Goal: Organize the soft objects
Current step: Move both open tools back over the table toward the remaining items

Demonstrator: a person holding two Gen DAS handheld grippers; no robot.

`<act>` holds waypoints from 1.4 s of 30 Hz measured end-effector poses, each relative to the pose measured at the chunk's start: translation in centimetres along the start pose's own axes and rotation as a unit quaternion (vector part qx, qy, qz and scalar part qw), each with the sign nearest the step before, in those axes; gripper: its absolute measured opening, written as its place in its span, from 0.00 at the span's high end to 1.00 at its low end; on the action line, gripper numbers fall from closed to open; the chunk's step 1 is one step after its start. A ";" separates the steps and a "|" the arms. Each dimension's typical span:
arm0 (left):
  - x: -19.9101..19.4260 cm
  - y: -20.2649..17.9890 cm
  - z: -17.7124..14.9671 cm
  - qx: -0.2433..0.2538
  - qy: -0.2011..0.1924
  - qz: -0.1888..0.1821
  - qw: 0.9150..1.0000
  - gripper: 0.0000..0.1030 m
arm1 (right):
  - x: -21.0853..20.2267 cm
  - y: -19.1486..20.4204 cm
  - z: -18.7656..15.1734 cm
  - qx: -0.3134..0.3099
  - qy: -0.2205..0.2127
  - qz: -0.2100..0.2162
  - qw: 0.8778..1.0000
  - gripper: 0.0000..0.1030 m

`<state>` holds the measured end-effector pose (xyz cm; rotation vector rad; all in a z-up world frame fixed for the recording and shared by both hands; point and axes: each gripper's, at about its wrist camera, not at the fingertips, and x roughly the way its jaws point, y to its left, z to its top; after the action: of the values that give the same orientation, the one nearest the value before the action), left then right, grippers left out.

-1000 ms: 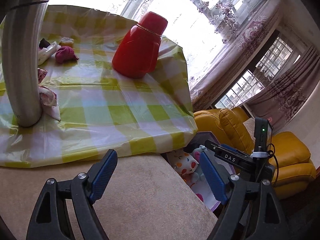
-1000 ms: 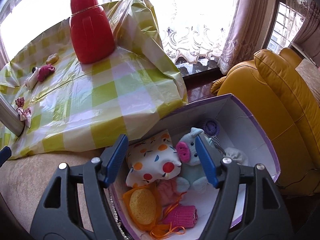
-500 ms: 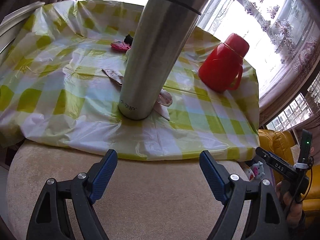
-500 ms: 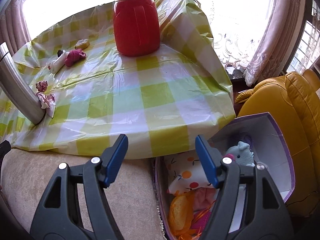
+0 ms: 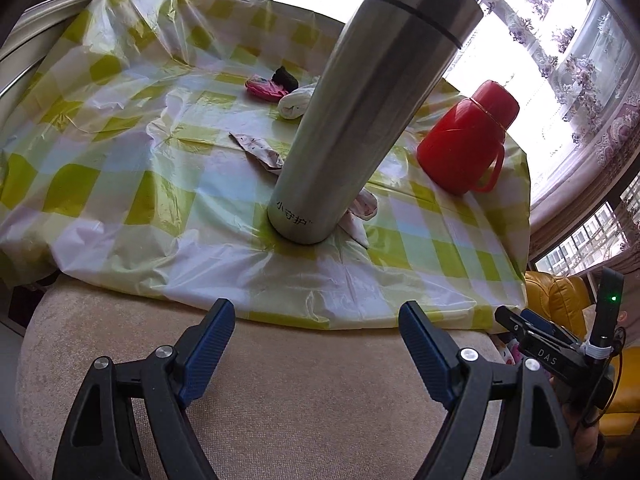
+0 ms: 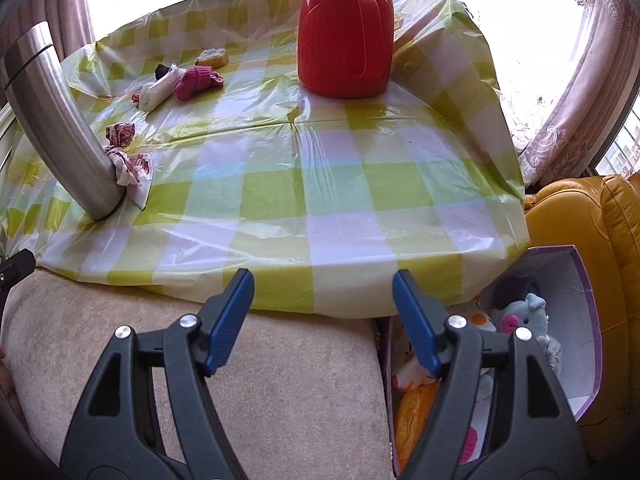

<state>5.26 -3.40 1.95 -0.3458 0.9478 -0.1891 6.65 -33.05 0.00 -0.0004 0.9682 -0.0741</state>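
Table (image 6: 280, 216): covered by a green-and-white checked plastic sheet; its near edge hangs over a beige padded surface (image 6: 280, 380).
Box (image 6: 576, 320): purple-edged, white inside, at the near right below the table edge; it already holds a grey plush animal (image 6: 524, 316), a spotted cushion and an orange item.
Steel flask (image 5: 372, 112): upright, near left of the table in the right wrist view, with a crumpled patterned cloth (image 6: 130, 166) touching its base.
Red jug (image 6: 346, 36): far centre, hard, likely not part of the sorting.
Soft items left: a pink knitted piece (image 6: 196, 80) and a white roll (image 6: 156, 92) lie touching at the far left, a small yellow sponge-like bit (image 6: 212, 57) just behind them.
Handling: all look light, limp and squashy; the cloth is best pinched at its free bunched end, away from the flask, so the flask is not tipped.
Left gripper (image 5: 316, 340): tongs spread wide, nothing between them.
Right gripper (image 6: 323, 312): tongs spread, empty, and have just been opening a little further.
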 end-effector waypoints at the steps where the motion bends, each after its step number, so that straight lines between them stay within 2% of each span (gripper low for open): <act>1: -0.1 0.4 0.2 -0.004 -0.002 -0.001 1.000 0.18 | 0.1 0.2 0.0 -0.004 0.001 -0.001 1.000 0.27; 6: -0.3 2.8 1.5 -0.026 -0.012 -0.016 0.999 0.20 | 0.9 0.6 0.0 -0.014 0.010 -0.002 1.000 0.26; 12: 0.6 6.5 5.0 -0.053 -0.025 -0.028 0.998 0.33 | 1.3 0.4 0.0 -0.008 0.016 -0.007 1.000 0.26; 14: 1.3 7.7 6.5 -0.052 -0.031 -0.041 0.997 0.37 | 1.5 0.5 0.1 -0.010 0.019 -0.011 1.000 0.26; 18: 4.0 9.7 10.0 -0.033 -0.014 -0.066 0.997 0.38 | 1.9 0.8 0.3 -0.018 0.024 -0.016 0.999 0.26; 20: 5.4 10.1 11.5 -0.022 -0.007 -0.066 0.998 0.38 | 2.2 0.9 0.5 -0.021 0.026 -0.019 0.999 0.26; 24: 8.5 10.2 13.8 0.005 0.019 -0.107 0.994 0.39 | 2.7 1.1 0.8 -0.023 0.032 -0.024 0.999 0.26; 28: 11.3 8.4 15.1 0.071 0.042 -0.113 0.990 0.39 | 3.2 1.3 1.0 -0.025 0.034 -0.027 0.999 0.26; 31: 12.6 7.6 15.7 0.101 0.053 -0.127 0.985 0.51 | 3.9 1.5 1.3 -0.023 0.042 -0.025 0.999 0.26; 33: 13.4 7.3 16.1 0.119 0.055 -0.130 0.983 0.51 | 4.2 1.8 1.6 -0.028 0.043 -0.025 0.998 0.26; 37: 15.0 6.7 16.3 0.154 0.066 -0.149 0.975 0.59 | 4.6 2.4 2.1 -0.035 0.041 -0.027 0.998 0.26; 39: 15.5 6.3 16.5 0.162 0.071 -0.156 0.972 0.69 | 5.0 2.6 2.4 -0.035 0.043 -0.026 0.998 0.26; 41: 16.1 5.9 16.5 0.175 0.074 -0.151 0.970 0.94 | 5.5 2.6 2.7 -0.034 0.045 -0.024 0.998 0.26; 42: 16.3 5.7 16.5 0.180 0.077 -0.150 0.969 0.98 | 5.7 2.7 3.0 -0.034 0.046 -0.022 0.998 0.26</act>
<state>28.16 0.25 -3.75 -0.1367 0.9884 -0.6645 12.45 -30.86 -3.07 -0.0808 1.0625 -0.0825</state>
